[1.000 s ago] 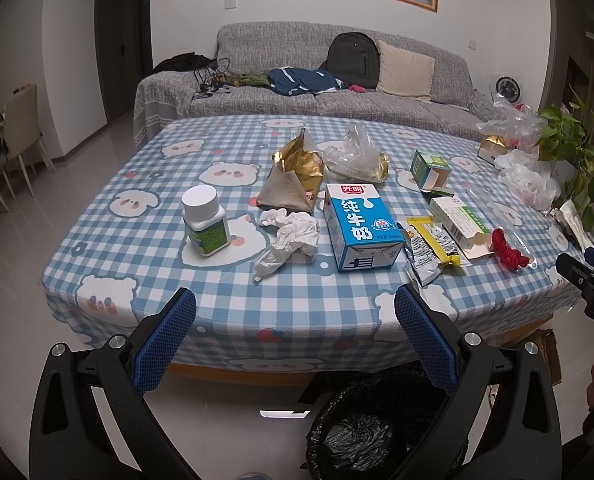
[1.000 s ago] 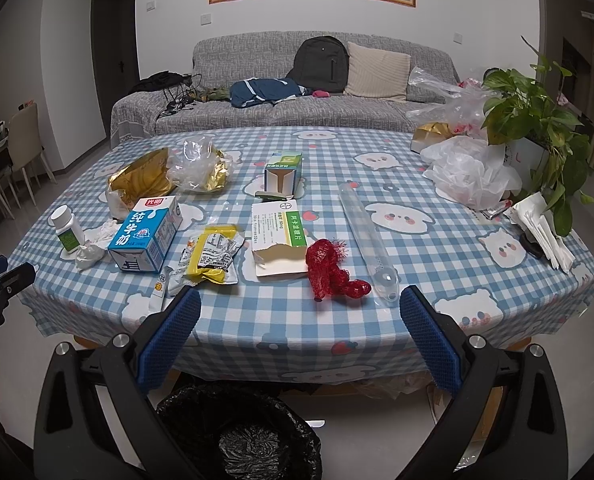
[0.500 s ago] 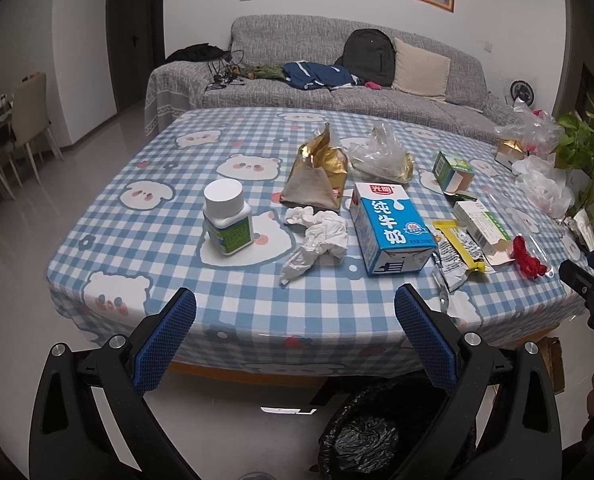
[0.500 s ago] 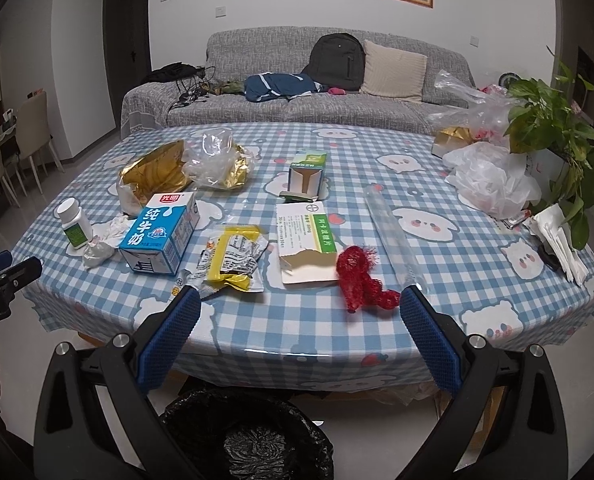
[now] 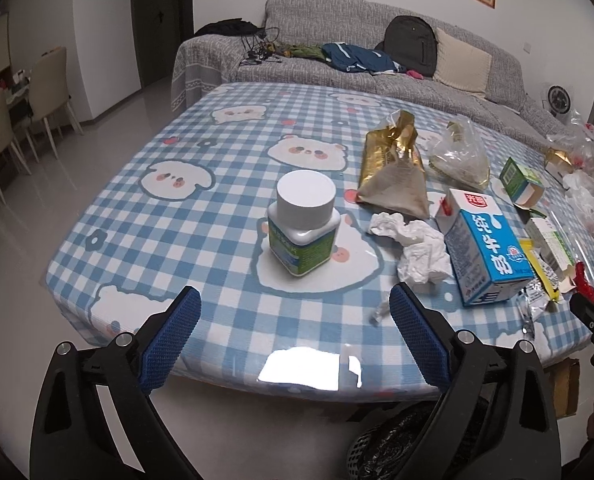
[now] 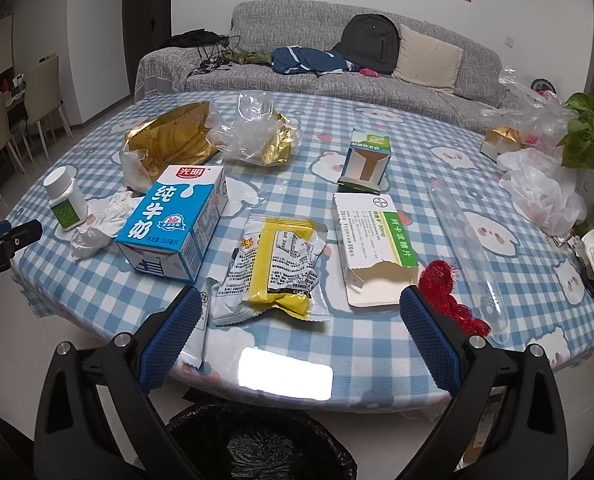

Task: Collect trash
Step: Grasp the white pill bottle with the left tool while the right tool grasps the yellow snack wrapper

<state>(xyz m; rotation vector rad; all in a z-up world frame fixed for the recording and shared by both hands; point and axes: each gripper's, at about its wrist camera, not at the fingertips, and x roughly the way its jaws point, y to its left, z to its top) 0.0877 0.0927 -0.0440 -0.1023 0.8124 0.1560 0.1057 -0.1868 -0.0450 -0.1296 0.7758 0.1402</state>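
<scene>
Both grippers hang with their blue pads spread wide and nothing between them: the left gripper (image 5: pixel 295 320) over the near edge of the table (image 5: pixel 169 216), the right gripper (image 6: pixel 301 320) further along the same edge. Straight ahead of the left one stands a white pill bottle (image 5: pixel 303 224) with a green label and a broad white cap, upright on a bear print of the checked cloth. Just right of it lies a crumpled white tissue (image 5: pixel 417 248), touching a blue and white milk carton (image 5: pixel 483 250) that lies on its side; behind them a gold foil bag (image 5: pixel 393 172) sags beside a clear plastic bag (image 5: pixel 461 156). Before the right gripper lies a flattened yellow and white snack wrapper (image 6: pixel 275 268), with the milk carton (image 6: pixel 177 224) to its left and a torn white and green medicine box (image 6: pixel 375 244) to its right. A red mesh scrap (image 6: pixel 447 292) touches that box's near corner, beside a long clear plastic tube (image 6: pixel 469 256). A small open green carton (image 6: pixel 367 160) stands upright further back. Below the table edge a bin lined with a black bag (image 6: pixel 257 444) sits between the right gripper's arms.
</scene>
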